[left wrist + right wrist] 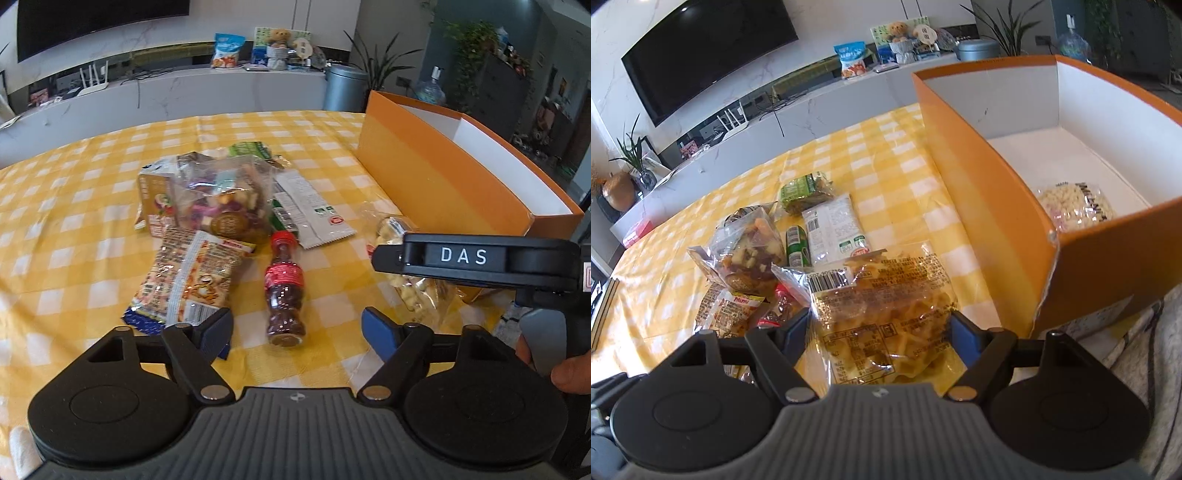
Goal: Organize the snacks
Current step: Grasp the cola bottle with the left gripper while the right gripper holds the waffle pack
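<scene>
The right gripper [879, 332] has its two fingers wide apart, one on each side of the waffle bag [882, 314]. The fingers look very near the bag's edges, but I cannot tell if they touch it yet. The bag lies on the table [886, 147], just beside the orange box [997, 206]. One snack bag [1075, 206] is already inside the box.

The left gripper [297, 328] is open too and holds nothing. It hangs over the little bottle [284, 291], which lies on its side. The snack pile [221, 199] sits just past the bottle.

What could go wrong? The waffle bag is shiny and soft. If the fingers close on only the loose plastic, the bag may slip out on the way up. If they squeeze too hard, the waffles inside could break.

The box wall is tall and very close. If the bag is not lifted high enough, it may bump the wall and fall, or push the box.

The bottle is round. A small bump from the left gripper could make it roll away. The two grippers are also near each other, so they might knock together.
</scene>
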`<state>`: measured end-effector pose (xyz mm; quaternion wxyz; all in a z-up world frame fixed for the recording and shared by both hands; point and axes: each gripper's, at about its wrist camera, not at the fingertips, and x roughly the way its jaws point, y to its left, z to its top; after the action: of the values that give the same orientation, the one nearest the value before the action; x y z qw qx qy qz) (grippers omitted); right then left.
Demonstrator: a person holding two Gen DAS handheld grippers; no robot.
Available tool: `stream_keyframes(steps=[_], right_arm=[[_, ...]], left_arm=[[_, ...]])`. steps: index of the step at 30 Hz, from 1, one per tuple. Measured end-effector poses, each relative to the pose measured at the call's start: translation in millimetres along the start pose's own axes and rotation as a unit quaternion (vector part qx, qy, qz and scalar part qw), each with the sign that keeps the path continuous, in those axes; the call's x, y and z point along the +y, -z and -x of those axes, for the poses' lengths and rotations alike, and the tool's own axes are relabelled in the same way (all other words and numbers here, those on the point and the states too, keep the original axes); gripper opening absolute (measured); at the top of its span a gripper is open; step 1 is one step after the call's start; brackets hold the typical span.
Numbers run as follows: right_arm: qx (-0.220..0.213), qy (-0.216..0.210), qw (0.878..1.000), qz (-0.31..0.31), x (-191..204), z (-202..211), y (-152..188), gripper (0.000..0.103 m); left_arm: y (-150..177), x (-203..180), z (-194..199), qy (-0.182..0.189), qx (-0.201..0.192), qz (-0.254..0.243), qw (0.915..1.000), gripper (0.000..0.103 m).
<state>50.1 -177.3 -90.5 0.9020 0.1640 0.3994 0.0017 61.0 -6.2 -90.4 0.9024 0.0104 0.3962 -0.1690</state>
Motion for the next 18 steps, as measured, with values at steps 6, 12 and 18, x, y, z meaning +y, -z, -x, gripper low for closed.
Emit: stream_keyframes(steps=[6, 12, 18], right_arm=[[-0.008, 0.000, 1.000, -0.021, -6.3, 1.7, -1.3, 0.076], [-0.001, -0.002, 1.000, -0.005, -0.1, -2.0, 0.1, 0.076], [0.001, -0.001, 1.000, -0.003, -0.9, -3.5, -0.4, 0.076]], left_arm=[[-0.1, -6.6, -12.6, -0.003, -0.003, -0.019, 0.9998, 0.080], [4.2, -7.8, -25.2, -0.055, -0.008, -0.012, 0.9984, 0.058], [0.8, -0.3, -34.8, -0.052, -0.003, 0.004, 0.9986, 0.057]])
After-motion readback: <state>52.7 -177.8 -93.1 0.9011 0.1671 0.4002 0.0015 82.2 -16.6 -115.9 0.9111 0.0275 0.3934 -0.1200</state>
